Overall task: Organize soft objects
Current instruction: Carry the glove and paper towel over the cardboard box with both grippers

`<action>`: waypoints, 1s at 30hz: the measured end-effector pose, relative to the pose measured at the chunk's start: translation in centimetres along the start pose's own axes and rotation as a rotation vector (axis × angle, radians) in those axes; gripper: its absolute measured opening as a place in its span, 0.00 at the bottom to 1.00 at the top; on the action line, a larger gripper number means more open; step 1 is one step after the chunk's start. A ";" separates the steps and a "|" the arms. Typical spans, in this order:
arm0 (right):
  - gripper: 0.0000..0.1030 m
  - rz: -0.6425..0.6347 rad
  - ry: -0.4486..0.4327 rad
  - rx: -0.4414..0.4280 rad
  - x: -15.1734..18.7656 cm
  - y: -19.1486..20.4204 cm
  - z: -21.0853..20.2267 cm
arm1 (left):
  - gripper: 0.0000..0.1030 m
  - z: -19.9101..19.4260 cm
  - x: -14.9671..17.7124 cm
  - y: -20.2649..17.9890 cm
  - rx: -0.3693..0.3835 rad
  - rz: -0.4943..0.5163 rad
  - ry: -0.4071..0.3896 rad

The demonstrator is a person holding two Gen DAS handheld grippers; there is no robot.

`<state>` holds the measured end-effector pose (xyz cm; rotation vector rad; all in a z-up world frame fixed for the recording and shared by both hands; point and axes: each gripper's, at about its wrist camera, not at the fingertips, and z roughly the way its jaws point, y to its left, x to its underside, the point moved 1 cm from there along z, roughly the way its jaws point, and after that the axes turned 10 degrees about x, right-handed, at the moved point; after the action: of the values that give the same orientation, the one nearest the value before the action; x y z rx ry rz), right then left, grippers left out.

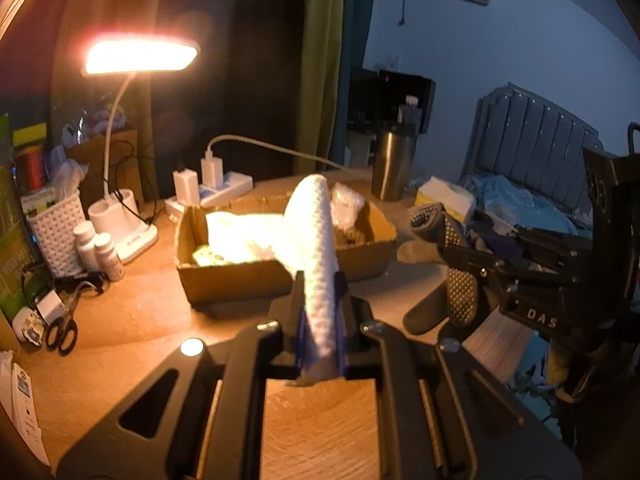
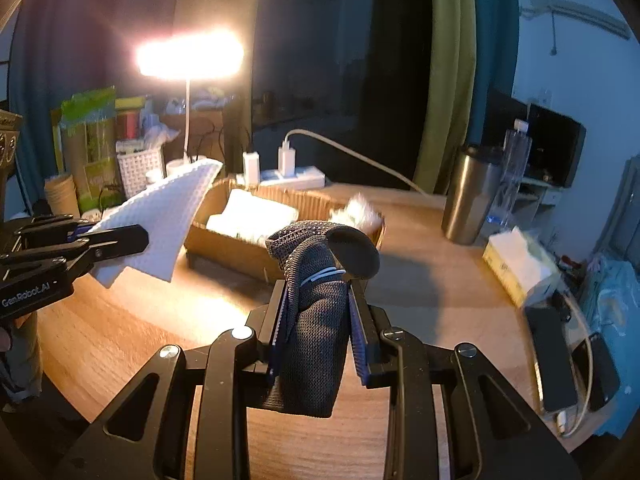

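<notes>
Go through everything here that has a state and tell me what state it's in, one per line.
Left tongs: shut on the white cloth, held off the desk.
Right tongs: shut on the dark grip sock, also lifted.
Cardboard box: open, white soft items inside.
Desk lamp: on.
Chargers: plugged into the power strip.
Steel tumbler: upright, lidded.

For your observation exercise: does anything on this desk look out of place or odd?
Nothing looks spilled or damaged. The left gripper holds a white cloth and the right gripper a grey sock, both off the desk near the cardboard box.
</notes>
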<state>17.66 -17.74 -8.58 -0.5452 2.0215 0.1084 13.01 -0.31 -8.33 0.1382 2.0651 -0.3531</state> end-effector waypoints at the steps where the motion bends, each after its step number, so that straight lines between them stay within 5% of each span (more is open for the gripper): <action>1: 0.29 0.000 -0.010 0.003 -0.3 0.0 -0.2 | 0.11 -0.3 -0.3 0.1 -0.001 0.000 -0.012; 30: 0.29 -0.018 -0.216 0.036 -7.4 1.4 -3.8 | 0.11 -6.1 -6.9 1.9 -0.043 0.051 -0.269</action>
<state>16.96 -15.13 -0.59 -0.5069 1.8043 0.1148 11.80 3.70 0.13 0.1103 1.7992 -0.2796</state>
